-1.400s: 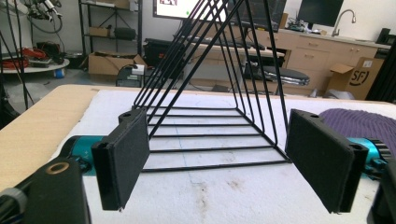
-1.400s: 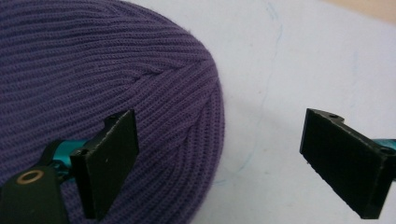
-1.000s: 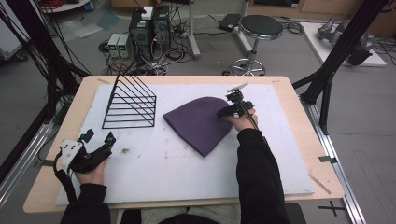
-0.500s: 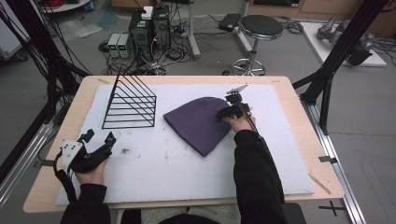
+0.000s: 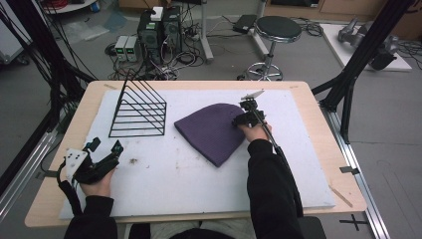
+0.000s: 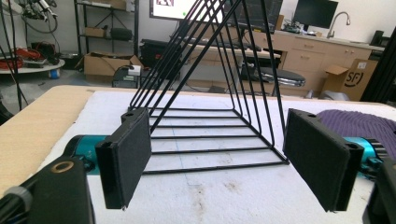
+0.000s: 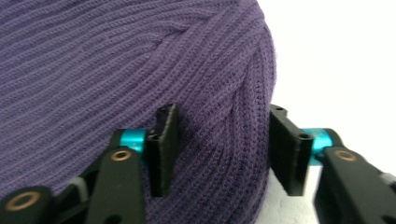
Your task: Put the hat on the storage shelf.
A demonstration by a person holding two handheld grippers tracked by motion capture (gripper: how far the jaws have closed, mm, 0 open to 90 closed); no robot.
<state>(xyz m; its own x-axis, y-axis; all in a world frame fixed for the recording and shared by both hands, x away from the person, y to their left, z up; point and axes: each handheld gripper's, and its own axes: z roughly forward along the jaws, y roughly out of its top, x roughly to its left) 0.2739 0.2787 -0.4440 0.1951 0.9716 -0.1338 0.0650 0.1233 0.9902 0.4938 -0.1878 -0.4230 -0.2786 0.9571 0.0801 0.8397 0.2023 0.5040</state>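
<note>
So the purple knit beanie (image 5: 214,132) is lying flat on the white foam mat (image 5: 199,174) that covers the wooden table (image 5: 318,124), roughly mid-table and a bit toward the right, with its rounded crown pointing at the far right side. The right gripper (image 5: 245,118) is parked right at that crown end, the person's right hand (image 5: 255,130) behind it.

In the right gripper view, the beanie (image 7: 140,70) takes up most of the picture, and a ridge of the knit near the crown edge sits between the two black jaws of the right gripper (image 7: 219,149). Those jaws have just been closing in on that fold. The left pad is up against the fabric, and the right one looks like it's at the edge of the knit, but it's hard to say it's properly squeezing, so call it a pinch in progress rather than a firm grab.

The left gripper (image 5: 102,149) is near the front left corner of the mat, well apart from the beanie, held in the left hand (image 5: 97,181). In the left gripper view its jaws stand wide with nothing between them, pointed at the black wire rack (image 6: 210,116), which stands upright on the mat at the far left. The rack (image 5: 139,109) is just beside the beanie's open end, not touching it.
</note>
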